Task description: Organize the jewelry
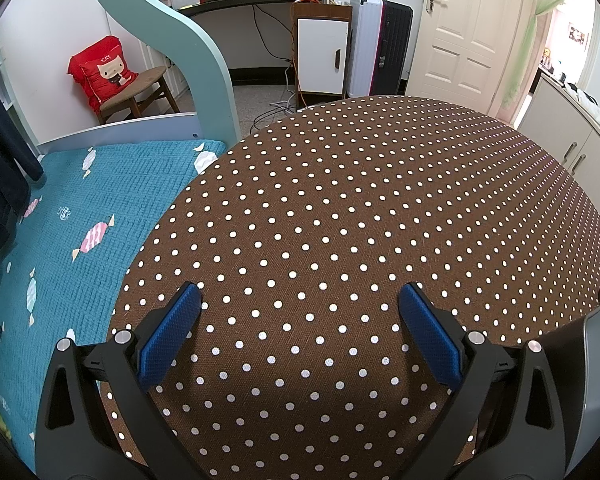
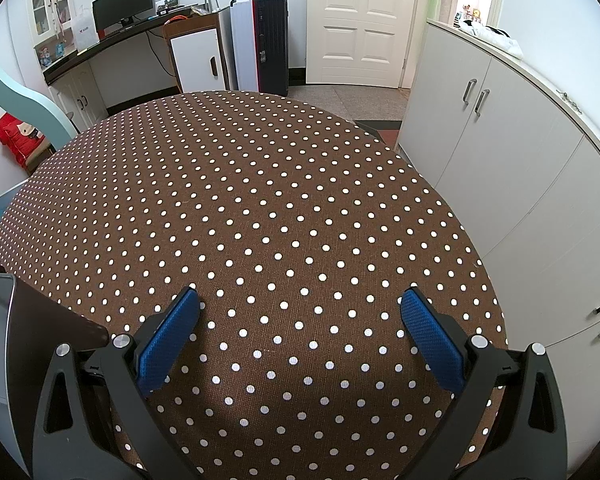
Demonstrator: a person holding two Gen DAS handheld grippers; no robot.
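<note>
Your left tongs hang spread wide above the worktop, their blue pads well apart with only brown polka-dot cloth between them. Your right tongs are spread just as wide over the same worktop, gripping nothing.

No jewelry shows in either view, so you cannot tell where it lies. At the left wrist view's right edge, a grey, dark-edged object stands just beside the left tongs; the right wrist view shows a similar grey and dark object at its lower left. What it is cannot be told.

Left of the worktop lies a bed with a teal cover printed with candies. Beyond the far rim stand a white cabinet, two suitcases and a white door. To the right runs a row of white cupboards.
</note>
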